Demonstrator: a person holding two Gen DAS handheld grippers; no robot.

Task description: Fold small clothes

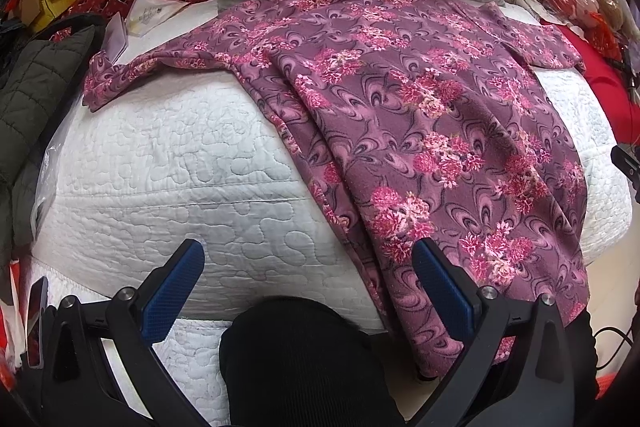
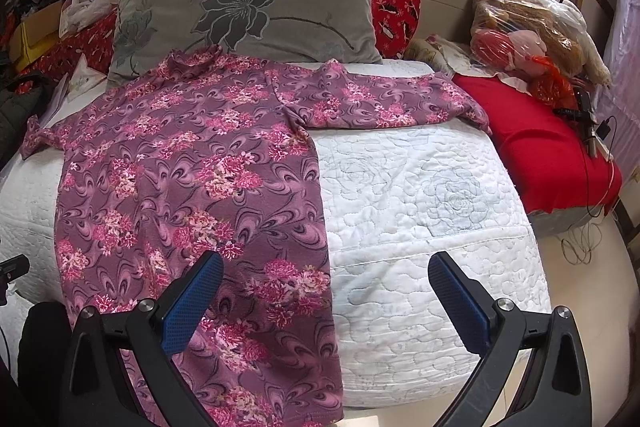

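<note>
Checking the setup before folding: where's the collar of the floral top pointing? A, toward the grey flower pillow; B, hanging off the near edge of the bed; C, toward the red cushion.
A: the floral top lies flat on the white quilt, its collar touching the grey pillow.

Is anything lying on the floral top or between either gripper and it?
Nothing visible. The floral top lies bare on the white quilt, and the open left gripper and right gripper face it unobstructed.

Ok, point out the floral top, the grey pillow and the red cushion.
floral top (image 2: pixel 192 171): right wrist view, middle of its body.
grey pillow (image 2: pixel 248 3): right wrist view, its flower print.
red cushion (image 2: pixel 544 155): right wrist view, its top face.
</note>
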